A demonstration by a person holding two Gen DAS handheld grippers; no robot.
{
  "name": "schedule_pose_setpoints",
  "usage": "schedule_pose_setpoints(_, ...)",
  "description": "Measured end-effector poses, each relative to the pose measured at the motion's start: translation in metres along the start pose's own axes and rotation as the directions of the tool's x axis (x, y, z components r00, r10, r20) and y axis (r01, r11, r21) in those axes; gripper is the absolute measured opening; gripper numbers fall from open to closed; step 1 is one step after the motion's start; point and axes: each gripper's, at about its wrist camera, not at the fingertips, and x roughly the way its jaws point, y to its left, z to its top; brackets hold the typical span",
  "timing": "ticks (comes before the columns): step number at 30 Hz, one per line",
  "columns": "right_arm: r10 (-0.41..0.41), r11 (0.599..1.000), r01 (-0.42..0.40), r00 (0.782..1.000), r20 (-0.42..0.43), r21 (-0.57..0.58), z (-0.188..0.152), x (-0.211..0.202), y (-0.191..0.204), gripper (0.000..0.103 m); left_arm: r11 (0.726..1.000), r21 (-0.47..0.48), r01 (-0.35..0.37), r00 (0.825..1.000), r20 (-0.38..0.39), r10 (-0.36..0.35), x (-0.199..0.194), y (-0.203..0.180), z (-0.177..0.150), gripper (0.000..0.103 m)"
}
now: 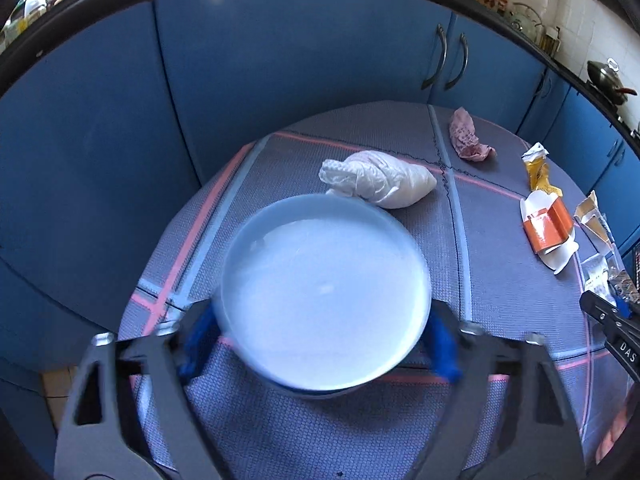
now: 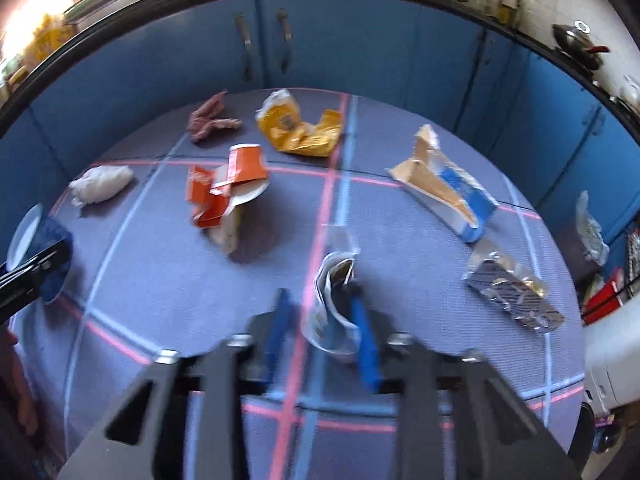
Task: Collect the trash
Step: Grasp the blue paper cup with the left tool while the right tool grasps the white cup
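Note:
A pale blue bowl (image 1: pixel 324 288) stands on the round table's checked cloth (image 1: pixel 500 280). My left gripper (image 1: pixel 320 344) is shut on it, with a blue finger against each side of its rim. In the right wrist view the bowl (image 2: pixel 36 240) sits at the far left. My right gripper (image 2: pixel 318 292) is shut on a crumpled clear-and-white wrapper (image 2: pixel 332 304), which stands squeezed between its blurred blue fingers. More trash lies on the cloth: a white plastic bag (image 1: pixel 380 180), a pink crumpled paper (image 1: pixel 466 136), a yellow packet (image 2: pixel 300 128) and an orange-and-white carton (image 2: pixel 228 188).
A torn blue-and-tan box (image 2: pixel 448 188) and a silver foil wrapper (image 2: pixel 512 292) lie right of my right gripper. Blue cabinet doors (image 1: pixel 280 60) curve closely round the table's far edge. A white appliance (image 2: pixel 612 352) stands past the right edge.

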Motion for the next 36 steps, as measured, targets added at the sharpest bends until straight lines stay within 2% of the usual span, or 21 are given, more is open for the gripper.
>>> schedule_pose_setpoints(2, 0.017, 1.0, -0.017, 1.0, -0.002, -0.011, -0.005, -0.003, 0.006, 0.011, 1.0, -0.007, 0.022, 1.0, 0.007, -0.022, -0.003, 0.0, -0.002, 0.078)
schedule_pose_setpoints(8, 0.053, 0.999, -0.053, 0.998, 0.016, -0.01, -0.019, -0.023, 0.012, 0.01, 0.998, 0.022, 0.052, 0.997, 0.058, -0.053, -0.028, -0.009, -0.007, 0.078)
schedule_pose_setpoints(15, 0.056, 0.998, -0.055, 0.995, 0.082, -0.02, -0.032, -0.07, 0.011, 0.01, 0.995, 0.061, 0.077, 0.991, 0.108, -0.083, -0.069, -0.028, -0.014, 0.078)
schedule_pose_setpoints(23, 0.03, 0.999, -0.032, 0.989, 0.142, 0.009, -0.055, -0.122, -0.012, 0.01, 0.989, 0.104, 0.104, 0.983, 0.142, -0.118, -0.113, -0.052, -0.029, 0.078)
schedule_pose_setpoints(36, -0.016, 0.998, 0.0, 0.971, 0.238, 0.069, -0.097, -0.191, -0.061, 0.01, 0.967, 0.211, 0.144, 0.963, 0.195, -0.186, -0.178, -0.114, -0.058, 0.078)
